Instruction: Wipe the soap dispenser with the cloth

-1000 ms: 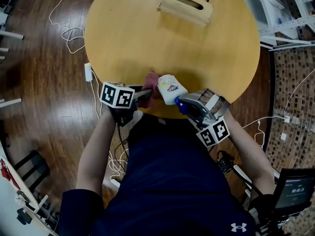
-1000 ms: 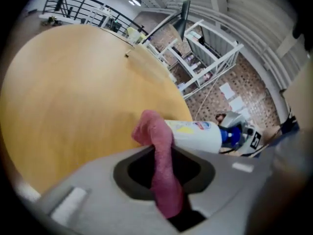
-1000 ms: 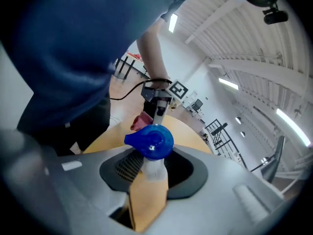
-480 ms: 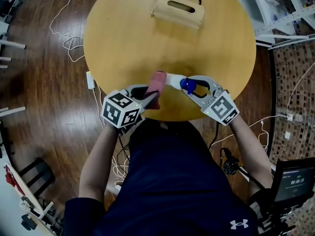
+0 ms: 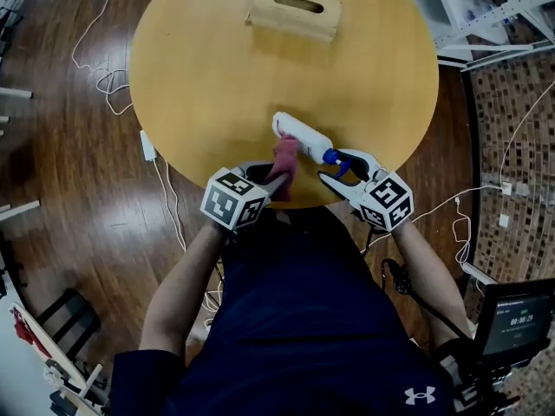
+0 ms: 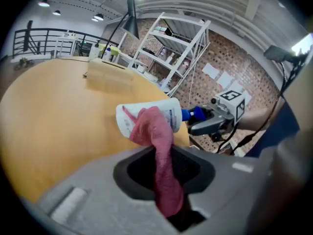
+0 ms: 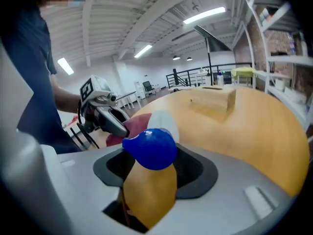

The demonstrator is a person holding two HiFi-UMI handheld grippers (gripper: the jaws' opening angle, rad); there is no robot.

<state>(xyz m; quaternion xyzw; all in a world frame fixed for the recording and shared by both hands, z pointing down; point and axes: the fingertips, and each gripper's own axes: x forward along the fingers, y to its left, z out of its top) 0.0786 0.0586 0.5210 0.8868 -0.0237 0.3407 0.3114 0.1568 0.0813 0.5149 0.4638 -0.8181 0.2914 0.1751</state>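
**Cloth against the dispenser, right jaws loosened round the pump**

At the far left, white cables [image 5: 108, 68] trail over the dark wood floor beside the round wooden table [image 5: 199, 68]. Near the table's front edge, the left gripper [image 5: 267, 178] has its jaws pinched together on a pink cloth [image 5: 285, 158]. The cloth rises out of the jaws, and its bunched free end lies against the side of the soap dispenser [image 5: 299, 134].

The dispenser is a white bottle lying on its side on the tabletop, near the front edge. Its base points toward the middle of the table and its blue pump head [image 5: 333, 156] points toward the person.

To its right, the right gripper [image 5: 342, 168] has just been spreading its jaws. The pump head sits between them, and there looks to be slack on either side, though the view along the jaws is too crowded to be sure of that.

A wooden block [image 5: 295, 11] with a slot stands at the table's far edge. A small lit screen [image 5: 512, 319] is at the lower right.
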